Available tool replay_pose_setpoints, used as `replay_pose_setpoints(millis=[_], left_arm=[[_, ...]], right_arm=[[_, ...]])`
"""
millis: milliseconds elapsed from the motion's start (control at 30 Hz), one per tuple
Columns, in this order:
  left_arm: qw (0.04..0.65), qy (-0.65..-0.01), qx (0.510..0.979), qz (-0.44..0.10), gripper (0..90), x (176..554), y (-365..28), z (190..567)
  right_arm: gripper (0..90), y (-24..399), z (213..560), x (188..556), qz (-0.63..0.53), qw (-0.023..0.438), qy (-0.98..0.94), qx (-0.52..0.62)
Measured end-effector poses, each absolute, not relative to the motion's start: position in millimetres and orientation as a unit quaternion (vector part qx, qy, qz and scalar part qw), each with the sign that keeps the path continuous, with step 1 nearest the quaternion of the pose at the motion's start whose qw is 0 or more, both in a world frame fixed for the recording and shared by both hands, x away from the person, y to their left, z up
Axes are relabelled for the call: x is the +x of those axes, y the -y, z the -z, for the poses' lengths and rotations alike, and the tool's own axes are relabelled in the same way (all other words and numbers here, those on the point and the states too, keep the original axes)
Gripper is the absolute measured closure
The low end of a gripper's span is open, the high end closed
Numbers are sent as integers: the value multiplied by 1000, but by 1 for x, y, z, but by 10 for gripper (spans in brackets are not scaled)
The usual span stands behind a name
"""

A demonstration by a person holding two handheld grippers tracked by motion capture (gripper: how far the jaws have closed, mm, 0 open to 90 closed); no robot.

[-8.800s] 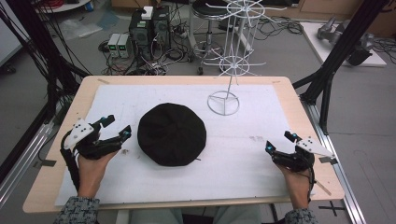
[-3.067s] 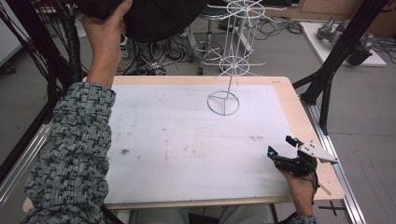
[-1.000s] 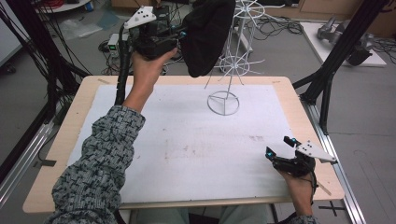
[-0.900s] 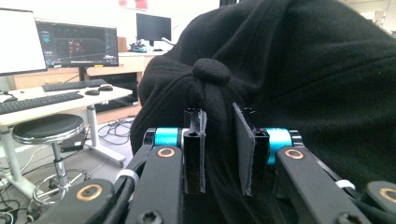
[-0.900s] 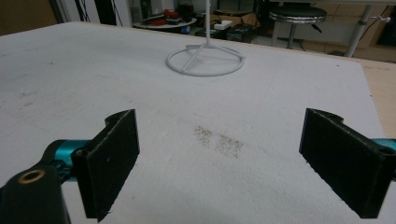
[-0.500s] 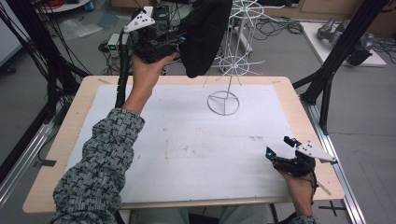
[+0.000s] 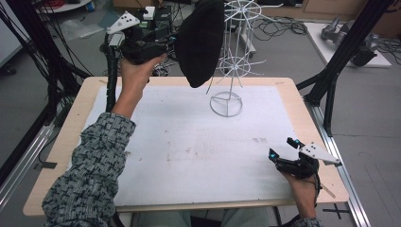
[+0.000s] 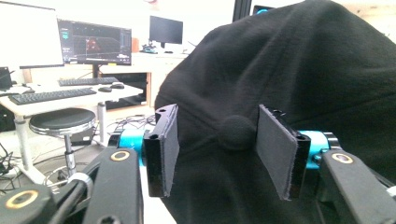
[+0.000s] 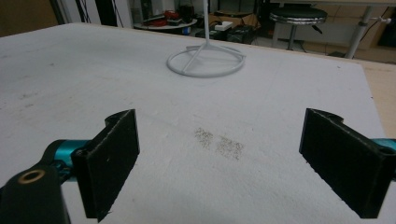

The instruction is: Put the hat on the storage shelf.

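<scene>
We see the left tongs (image 7: pixel 172 45) raised well above the far left part of the desk (image 7: pixel 85 99), held up by a hand (image 7: pixel 137 71) on an arm in a patterned sleeve (image 7: pixel 92 175). They grip a black cap (image 7: pixel 201 40), which hangs in the air just left of the white wire stand (image 7: pixel 231 66) that rises from a ring base on the far middle of the desk. In the left gripper view the two black jaws stand a moderate gap apart with the cap's fabric bunched between them, and the small round button (image 8: pixel 236 132) at the crown of the cap sits in the gap; we cannot tell how tightly the pads press the cloth. The right tongs (image 7: pixel 283 149) rest low at the near right corner of the desk, jaws spread wide with nothing between them. In the right gripper view their jaws frame the bare white desk surface, with a faint speckled mark (image 9: pixel 219 142) ahead and the stand's ring base (image 9: pixel 205 60) farther off.
</scene>
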State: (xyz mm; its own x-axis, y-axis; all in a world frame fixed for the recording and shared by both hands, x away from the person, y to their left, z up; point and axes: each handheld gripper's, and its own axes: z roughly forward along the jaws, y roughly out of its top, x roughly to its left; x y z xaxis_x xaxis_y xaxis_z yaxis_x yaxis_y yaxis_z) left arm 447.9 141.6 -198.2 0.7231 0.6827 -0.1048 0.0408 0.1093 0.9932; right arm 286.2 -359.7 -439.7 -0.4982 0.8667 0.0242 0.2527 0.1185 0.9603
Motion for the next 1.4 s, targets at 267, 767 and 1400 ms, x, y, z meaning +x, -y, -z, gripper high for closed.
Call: replay_pose_setpoints(millis=[267, 767, 1400], left_arm=[[676, -293, 624, -262, 459, 432, -166, 198], [626, -325, 647, -290, 361, 383, -213, 238], [586, -364, 651, -317, 244, 330, -241, 315]], right_arm=[[113, 354, 439, 292, -526, 289, -691, 401], [113, 349, 437, 294, -530, 291, -688, 401], [113, 345, 438, 303, -530, 290, -687, 403]])
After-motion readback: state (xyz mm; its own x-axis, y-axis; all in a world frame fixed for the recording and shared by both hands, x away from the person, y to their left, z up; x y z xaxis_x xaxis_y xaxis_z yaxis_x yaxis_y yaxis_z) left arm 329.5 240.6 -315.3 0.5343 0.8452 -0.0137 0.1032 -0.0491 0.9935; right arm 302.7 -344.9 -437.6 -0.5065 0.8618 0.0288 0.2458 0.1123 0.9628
